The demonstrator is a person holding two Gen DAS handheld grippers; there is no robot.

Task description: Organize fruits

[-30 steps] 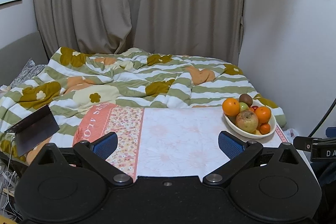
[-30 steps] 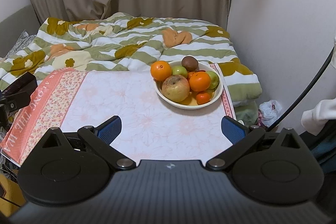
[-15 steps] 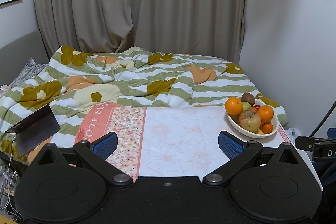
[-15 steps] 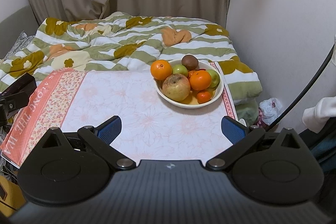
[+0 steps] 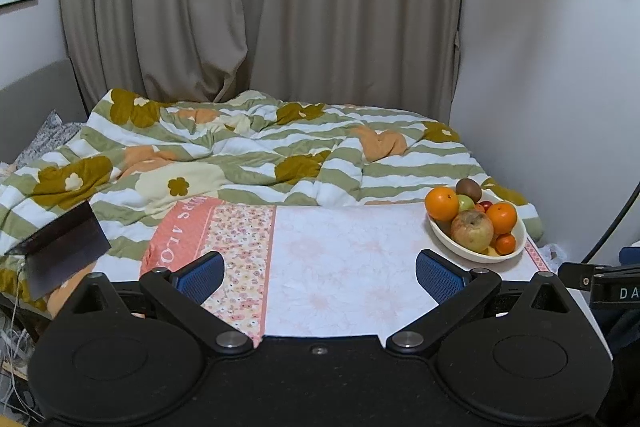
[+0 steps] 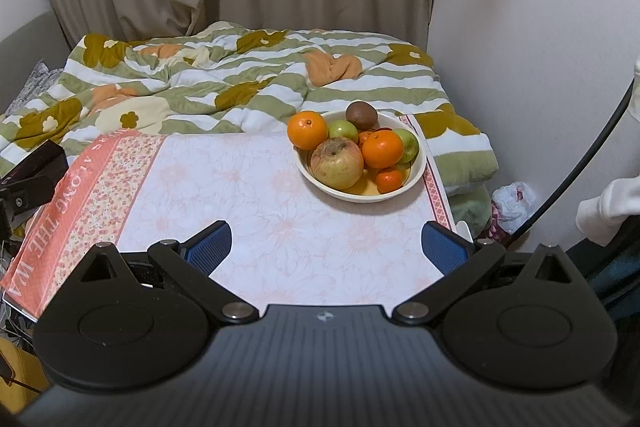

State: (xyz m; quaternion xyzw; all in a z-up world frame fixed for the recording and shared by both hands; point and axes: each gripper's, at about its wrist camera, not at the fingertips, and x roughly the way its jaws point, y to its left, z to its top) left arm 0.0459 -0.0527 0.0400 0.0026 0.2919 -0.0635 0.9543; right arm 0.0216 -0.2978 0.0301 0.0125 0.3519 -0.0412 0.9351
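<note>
A white bowl (image 6: 416, 183) (image 5: 520, 247) piled with fruit stands at the far right of a table covered by a floral cloth (image 6: 248, 203) (image 5: 344, 259). In it lie a big yellow-red apple (image 6: 337, 163) (image 5: 472, 230), two oranges (image 6: 307, 129) (image 6: 382, 148), a brown kiwi (image 6: 361, 115) (image 5: 469, 189), green fruits (image 6: 343, 131) and a small mandarin (image 6: 389, 179). My right gripper (image 6: 325, 247) hangs open over the near table edge, short of the bowl. My left gripper (image 5: 319, 275) is open too, over the table's middle, left of the bowl.
Behind the table lies a bed with a striped flowered duvet (image 5: 240, 155), then curtains (image 5: 280, 7). A wall (image 6: 540, 27) runs along the right. A dark laptop-like object (image 5: 60, 243) sits left of the table. A white sleeve (image 6: 604, 207) and a black cable (image 6: 580, 167) are at right.
Both cameras have shifted slightly: the bowl has slid a little lower and to the right in the left view and a little upward in the right view. Both grippers stayed open.
</note>
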